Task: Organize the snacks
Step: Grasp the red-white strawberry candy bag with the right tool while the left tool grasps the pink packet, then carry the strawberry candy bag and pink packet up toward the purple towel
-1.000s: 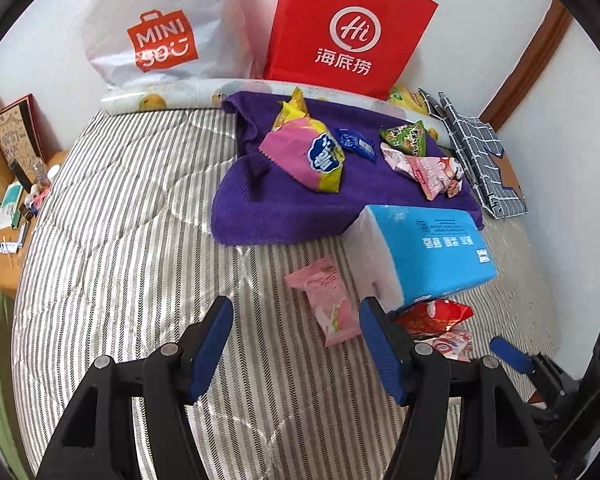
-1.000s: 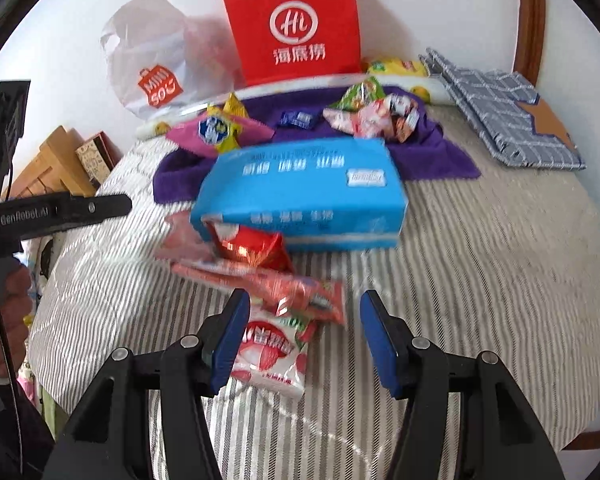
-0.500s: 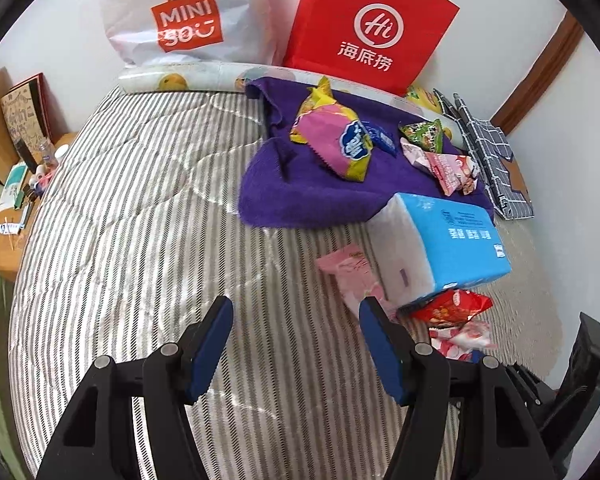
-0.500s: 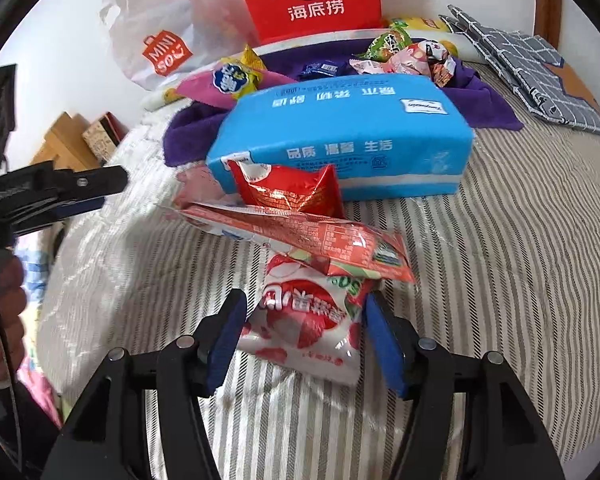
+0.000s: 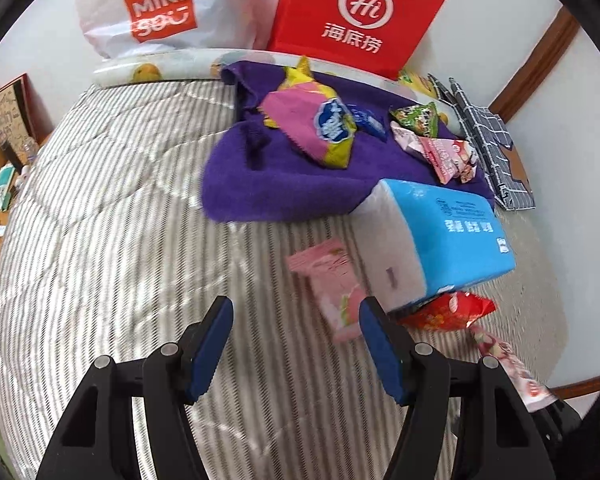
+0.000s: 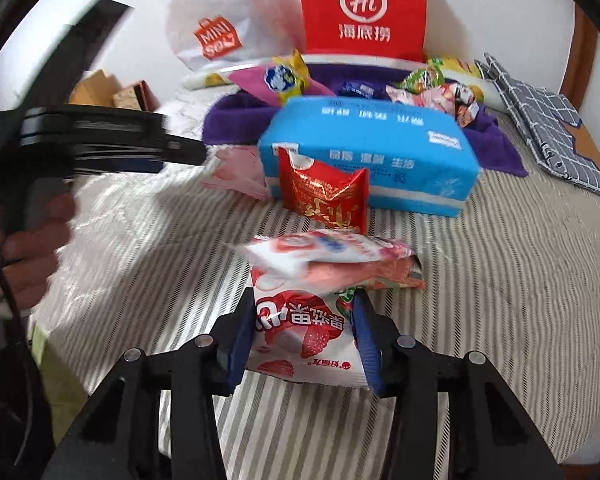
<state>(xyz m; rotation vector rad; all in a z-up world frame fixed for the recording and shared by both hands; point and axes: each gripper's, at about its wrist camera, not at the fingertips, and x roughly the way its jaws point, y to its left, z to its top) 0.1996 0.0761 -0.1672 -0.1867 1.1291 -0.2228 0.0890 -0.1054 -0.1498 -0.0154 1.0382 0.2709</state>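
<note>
My right gripper (image 6: 305,316) is shut on a strawberry snack packet (image 6: 300,328), white and red, at the bed's near edge. A long pink-white packet (image 6: 328,256) lies across its far end, and a red foil packet (image 6: 326,194) leans on a blue tissue pack (image 6: 372,148). My left gripper (image 5: 294,332) is open and empty above the striped bed cover, just left of a pink packet (image 5: 332,280). More snacks lie on a purple towel (image 5: 268,176): a pink-yellow bag (image 5: 320,124), a small blue one (image 5: 370,120), a green one (image 5: 418,118).
A red paper bag (image 5: 356,16) and a white plastic bag (image 5: 156,12) stand against the back wall. A checked grey cloth (image 5: 496,152) lies at the right. A wooden side table with small items (image 5: 0,192) stands left of the bed.
My right gripper moved forward and closed on the strawberry packet. My left gripper shifted nearer the pink packet and stayed open.
</note>
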